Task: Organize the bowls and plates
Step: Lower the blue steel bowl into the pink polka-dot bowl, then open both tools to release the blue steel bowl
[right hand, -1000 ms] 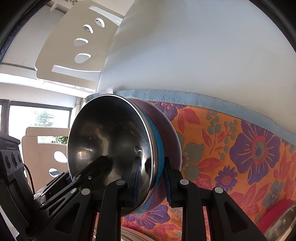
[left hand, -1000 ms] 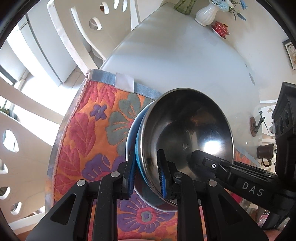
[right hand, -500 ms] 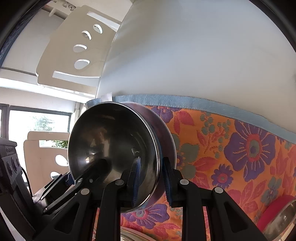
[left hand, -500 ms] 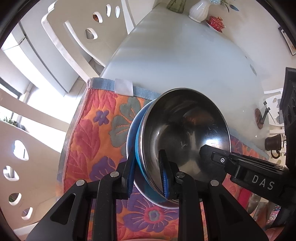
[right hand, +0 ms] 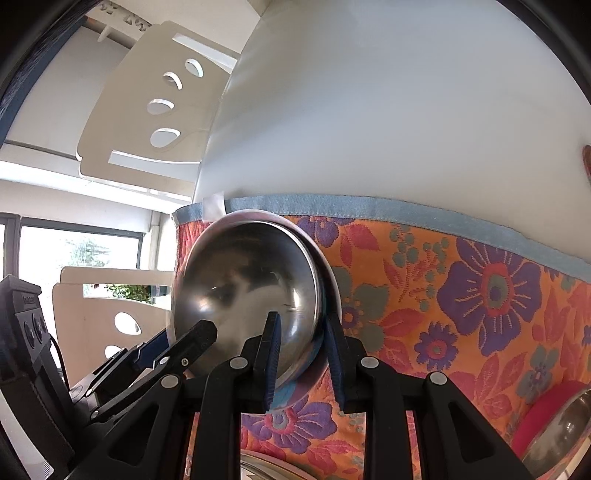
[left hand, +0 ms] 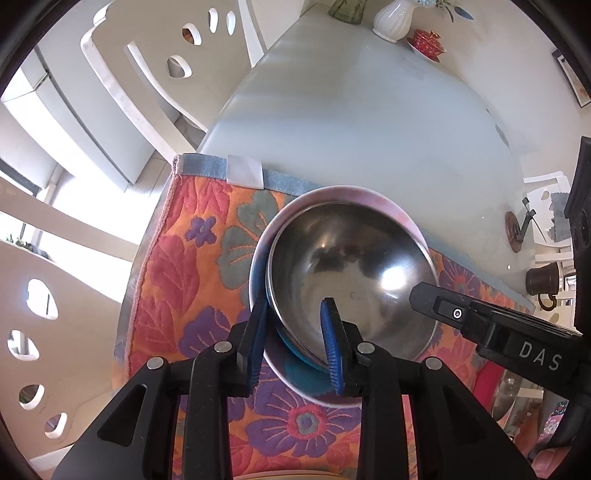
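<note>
A steel bowl (left hand: 351, 266) sits nested in a pale pink bowl with a blue inside (left hand: 295, 373) on the floral placemat (left hand: 192, 280). My left gripper (left hand: 295, 339) has opened; its blue pads straddle the near rims of both bowls with gaps showing. In the right wrist view the steel bowl (right hand: 251, 291) and the pink bowl's outer wall (right hand: 328, 288) lie between the fingers of my right gripper (right hand: 303, 354), which is also spread apart around the stacked rims. Each gripper shows in the other's view.
The white glass table (left hand: 369, 122) stretches beyond the mat, with a white vase (left hand: 391, 18) and a red dish (left hand: 424, 40) at its far end. White chairs (left hand: 147, 74) stand to the left. A red item and another steel bowl (right hand: 554, 435) lie at the right.
The stacked bowls came down from tilted to resting on the mat. Both grippers widened their jaws and loosened from the rims.
</note>
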